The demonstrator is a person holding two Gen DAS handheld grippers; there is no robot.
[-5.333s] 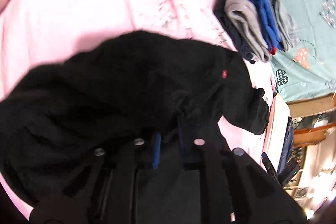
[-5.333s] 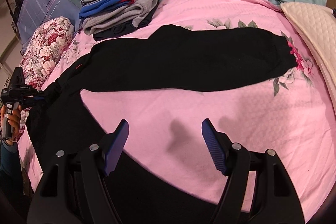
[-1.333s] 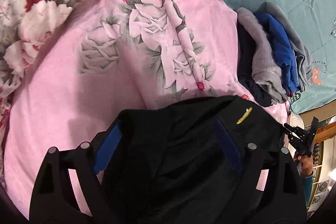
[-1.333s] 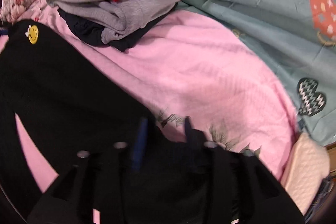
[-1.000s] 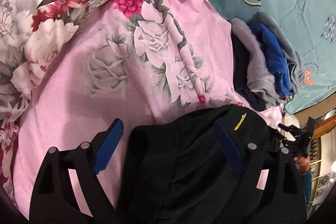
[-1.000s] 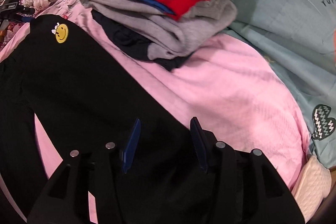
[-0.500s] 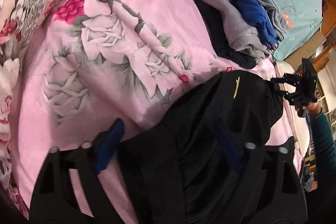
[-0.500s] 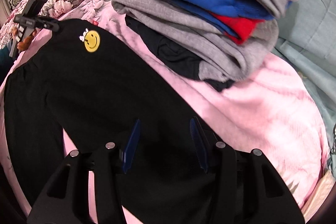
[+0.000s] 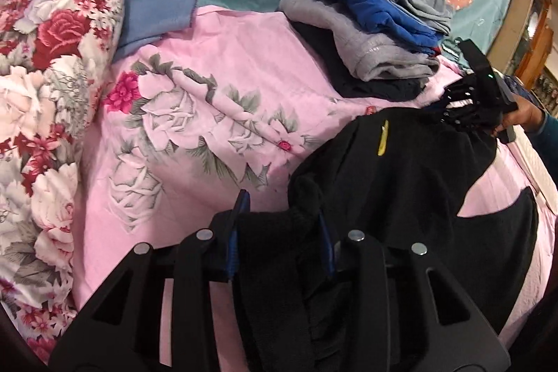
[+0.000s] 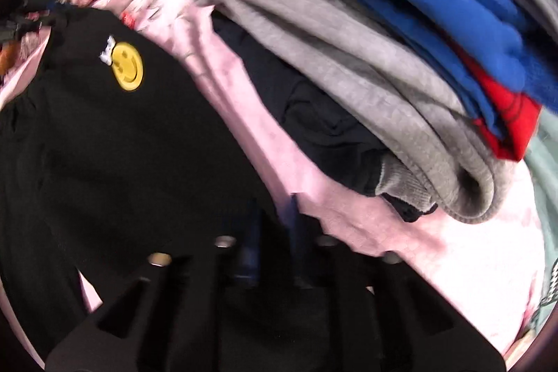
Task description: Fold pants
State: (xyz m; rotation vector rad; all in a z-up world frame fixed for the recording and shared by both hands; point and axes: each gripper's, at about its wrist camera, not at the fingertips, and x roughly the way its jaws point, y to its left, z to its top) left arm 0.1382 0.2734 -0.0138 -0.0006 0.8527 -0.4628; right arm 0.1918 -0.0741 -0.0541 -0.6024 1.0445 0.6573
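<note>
Pink floral bedspread (image 9: 223, 86) fills my view, with the stack of folded grey, blue and red clothes (image 9: 373, 40) as my landmark at its far side. Just in front of that stack lie the black fleece pants with a yellow smiley patch (image 10: 104, 135), partly doubled over. I judge I'm mid-fold — both ends gripped. My left gripper (image 9: 280, 232) pinches a bunch of black fabric; my right gripper (image 10: 272, 229) looks pressed together on the pants' edge nearest the stack. Next I'd carry both ends across evenly.
</note>
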